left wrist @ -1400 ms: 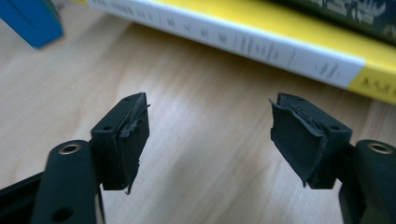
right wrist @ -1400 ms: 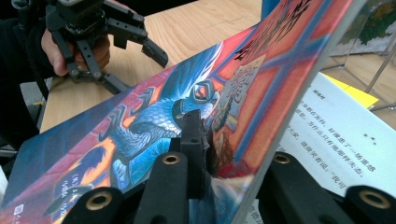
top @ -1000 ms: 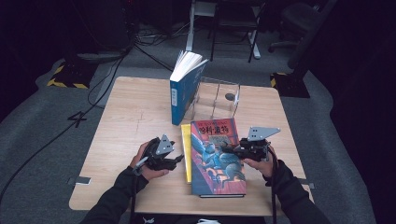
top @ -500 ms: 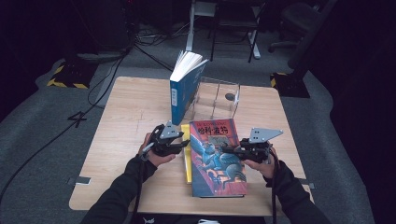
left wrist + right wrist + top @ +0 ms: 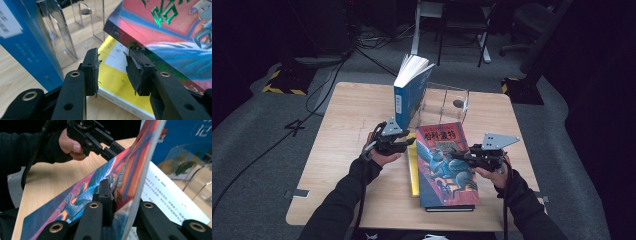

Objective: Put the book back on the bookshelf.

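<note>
Left tool moved up to colourful book's spine corner, jaws apart (empty), right tool clamping its cover edge

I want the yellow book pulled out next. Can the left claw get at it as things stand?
Probably yes: the left claw is open right at the yellow book's exposed corner, though the colourful book covers the rest of it.

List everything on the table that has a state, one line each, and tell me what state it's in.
Colourful book: front cover lifted along its right edge, otherwise lying flat.
Yellow book: flat, partly under the colourful book.
Blue book: upright in the stand, pages fanned at the top.
Clear book stand: upright.
Left claw: open, by the colourful book's corner.
Right claw: shut on the cover.
</note>
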### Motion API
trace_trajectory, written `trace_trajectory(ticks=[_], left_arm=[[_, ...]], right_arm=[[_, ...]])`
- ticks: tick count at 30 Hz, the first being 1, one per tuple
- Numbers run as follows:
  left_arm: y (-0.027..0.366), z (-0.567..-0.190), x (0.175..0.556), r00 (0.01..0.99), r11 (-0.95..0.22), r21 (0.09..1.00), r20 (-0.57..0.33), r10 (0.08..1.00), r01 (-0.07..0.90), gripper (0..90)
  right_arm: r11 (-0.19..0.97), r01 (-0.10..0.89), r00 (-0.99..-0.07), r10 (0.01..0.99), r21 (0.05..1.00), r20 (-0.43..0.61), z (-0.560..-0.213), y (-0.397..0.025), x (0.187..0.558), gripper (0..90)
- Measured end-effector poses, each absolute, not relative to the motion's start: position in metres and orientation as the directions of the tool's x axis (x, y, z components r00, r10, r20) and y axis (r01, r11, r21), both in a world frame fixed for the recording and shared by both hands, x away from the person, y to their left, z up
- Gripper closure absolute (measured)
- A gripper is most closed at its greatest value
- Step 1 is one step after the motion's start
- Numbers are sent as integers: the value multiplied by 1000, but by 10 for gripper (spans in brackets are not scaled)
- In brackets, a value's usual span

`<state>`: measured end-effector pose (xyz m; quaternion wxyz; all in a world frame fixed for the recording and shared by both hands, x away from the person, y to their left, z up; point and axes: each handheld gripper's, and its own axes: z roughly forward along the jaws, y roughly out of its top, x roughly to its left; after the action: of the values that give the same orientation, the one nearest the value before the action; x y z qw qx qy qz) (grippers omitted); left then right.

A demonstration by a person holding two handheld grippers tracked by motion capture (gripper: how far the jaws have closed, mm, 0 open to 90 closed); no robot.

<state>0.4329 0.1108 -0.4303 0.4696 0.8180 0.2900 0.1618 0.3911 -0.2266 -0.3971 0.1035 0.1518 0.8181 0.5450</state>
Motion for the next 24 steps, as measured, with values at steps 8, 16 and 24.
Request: trace_trajectory(ticks=[8,16,24], left_arm=[[112,-443,440,776,-396,842,-41,630,366,590],[100,-453,438,799,-462,811,-12,601,360,591],[101,-451,439,794,-409,840,-41,606,356,679]], right_arm=[[334,147,-922,387,931,6,-397,-227,395,841],[327,137,-927,375,935,5,-397,-227,394,850],[318,121,-938,346,940,3,-397,-228,393,849]])
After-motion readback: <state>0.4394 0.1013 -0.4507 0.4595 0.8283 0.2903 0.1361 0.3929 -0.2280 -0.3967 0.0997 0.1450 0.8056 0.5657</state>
